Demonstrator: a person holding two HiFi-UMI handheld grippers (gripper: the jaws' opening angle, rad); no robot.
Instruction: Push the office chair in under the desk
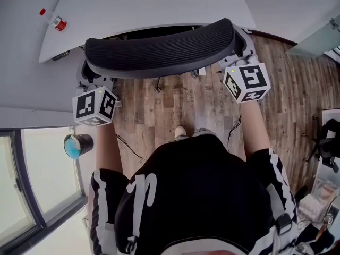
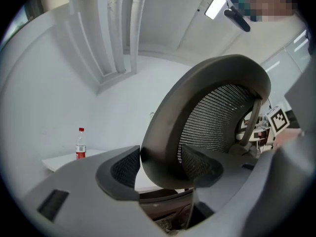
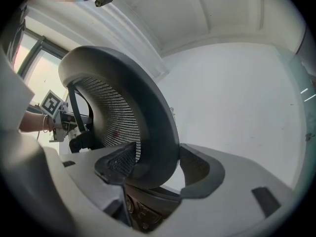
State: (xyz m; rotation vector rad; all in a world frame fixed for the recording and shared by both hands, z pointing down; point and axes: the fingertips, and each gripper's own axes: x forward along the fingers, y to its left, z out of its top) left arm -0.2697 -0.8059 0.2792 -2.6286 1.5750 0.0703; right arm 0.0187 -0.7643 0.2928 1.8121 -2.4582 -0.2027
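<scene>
The office chair's black mesh backrest (image 1: 159, 49) stands in front of the white desk (image 1: 149, 4), with its seat hidden below and partly under the desk edge. My left gripper (image 1: 93, 79) holds the backrest's left end, and the dark rim (image 2: 163, 147) sits between its pads (image 2: 121, 169), which press on it. My right gripper (image 1: 239, 54) holds the right end, its pads (image 3: 197, 169) closed on the rim (image 3: 158, 147). Both grippers point level toward the desk.
A small bottle with a red cap (image 1: 54, 20) stands on the desk's left part (image 2: 80, 144). A window and a blue-topped cylinder (image 1: 77, 145) are at the left. Cables lie on the wood floor (image 1: 196, 100). Clutter (image 1: 326, 142) stands at the right.
</scene>
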